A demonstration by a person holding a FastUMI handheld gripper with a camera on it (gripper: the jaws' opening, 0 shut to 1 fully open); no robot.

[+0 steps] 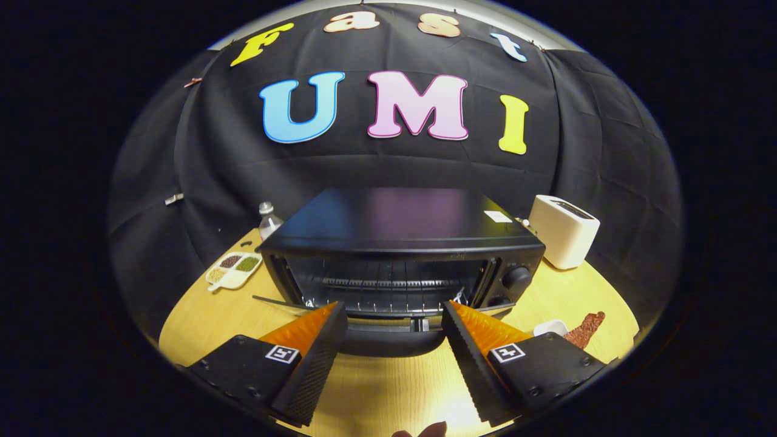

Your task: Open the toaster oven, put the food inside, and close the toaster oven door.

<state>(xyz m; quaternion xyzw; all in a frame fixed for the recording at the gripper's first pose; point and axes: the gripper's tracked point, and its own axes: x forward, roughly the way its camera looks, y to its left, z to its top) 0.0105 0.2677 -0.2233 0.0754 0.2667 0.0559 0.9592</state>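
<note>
The black toaster oven (400, 237) stands on the wooden table (570, 297) straight ahead of me. Its door (388, 318) hangs down open, and the wire rack (388, 284) shows inside. The door's dark handle (391, 341) lies between my fingers, close to the tips. My gripper (394, 306) is open, its fingers spread wide on either side of the handle without pressing on it. The food, a reddish-brown strip (586, 329), lies on the table to the right of my right finger, next to a small white dish (549, 328).
A white toaster (564, 230) stands right of the oven. A clear bottle (269, 220) and a white divided dish of grains (234, 269) sit to the oven's left. The oven's knobs (517, 278) are on its right front.
</note>
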